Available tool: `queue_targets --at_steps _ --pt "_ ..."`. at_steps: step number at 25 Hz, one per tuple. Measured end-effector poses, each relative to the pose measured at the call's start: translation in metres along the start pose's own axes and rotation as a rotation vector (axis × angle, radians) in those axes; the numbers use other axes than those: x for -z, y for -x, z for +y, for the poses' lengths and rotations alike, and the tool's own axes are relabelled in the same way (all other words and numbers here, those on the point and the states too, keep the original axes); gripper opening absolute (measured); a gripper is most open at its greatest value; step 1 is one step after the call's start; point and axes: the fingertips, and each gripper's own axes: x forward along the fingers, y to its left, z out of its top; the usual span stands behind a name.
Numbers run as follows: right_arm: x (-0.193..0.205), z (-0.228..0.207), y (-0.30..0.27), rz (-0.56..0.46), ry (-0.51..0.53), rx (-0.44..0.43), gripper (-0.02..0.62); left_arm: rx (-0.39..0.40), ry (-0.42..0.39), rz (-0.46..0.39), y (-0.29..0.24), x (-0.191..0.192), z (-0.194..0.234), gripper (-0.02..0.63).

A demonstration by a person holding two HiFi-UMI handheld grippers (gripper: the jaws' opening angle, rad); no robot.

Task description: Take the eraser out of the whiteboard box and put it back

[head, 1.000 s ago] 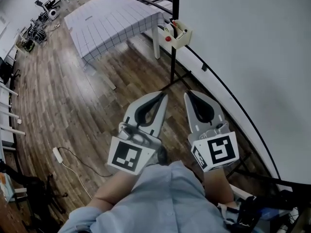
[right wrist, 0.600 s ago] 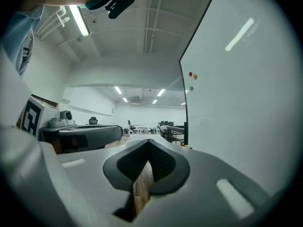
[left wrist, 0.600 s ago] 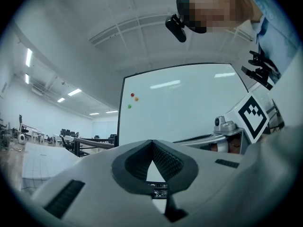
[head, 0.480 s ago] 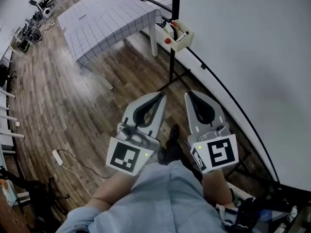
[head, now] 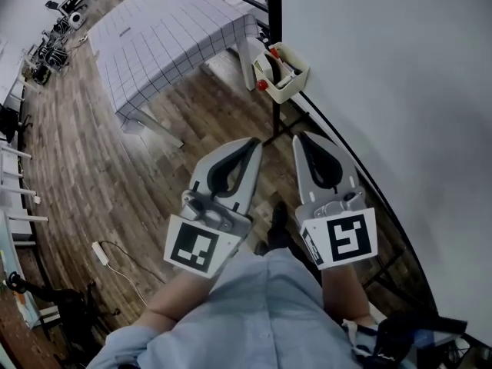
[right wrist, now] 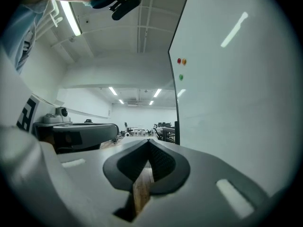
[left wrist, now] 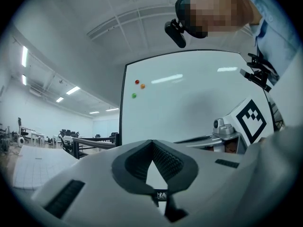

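Note:
The cream whiteboard box hangs on the lower edge of the whiteboard, ahead of both grippers in the head view. Dark things and a red knob show in it; the eraser cannot be told apart at this size. My left gripper and right gripper point level, side by side, well short of the box. Both are shut with nothing between the jaws. The left gripper and the right gripper each show their tips meeting.
A table with a checked cloth stands ahead on the left, its leg close to the box. The whiteboard's black frame rises beside the box. A power strip with cable lies on the wooden floor. Coloured magnets sit on the board.
Both grippers have travelled forward along the whiteboard, and the box and table now appear nearer and larger. The jaws stayed shut.

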Motion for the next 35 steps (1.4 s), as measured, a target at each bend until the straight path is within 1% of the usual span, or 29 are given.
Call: queue_targets --at_steps 7,13,17,23,31,35 --pt "-0.015 -0.033 -0.05 -0.006 0.005 -0.069 -0.005 -0.05 -0.044 -0.023 -0.05 -0.021 0.032 -0.002" --pt "-0.023 -0.047 -0.078 -0.022 0.017 -0.095 -0.005 -0.092 -0.067 -0.025 -0.065 -0.027 0.051 -0.002" --pt "-0.02 -0.053 -0.095 -0.017 0.017 -0.108 -0.005 -0.105 -0.076 -0.024 -0.075 -0.026 0.064 -0.002" --pt "-0.008 -0.065 -0.121 0.017 0.03 -0.079 -0.005 -0.087 -0.052 -0.029 -0.09 -0.012 0.086 -0.002" --pt "0.015 -0.074 -0.159 0.096 0.036 -0.023 -0.005 -0.04 0.016 -0.031 -0.118 0.008 0.13 -0.002" --pt "0.029 -0.074 -0.181 0.145 0.029 -0.026 -0.002 -0.015 0.046 -0.018 -0.132 0.019 0.151 -0.002"
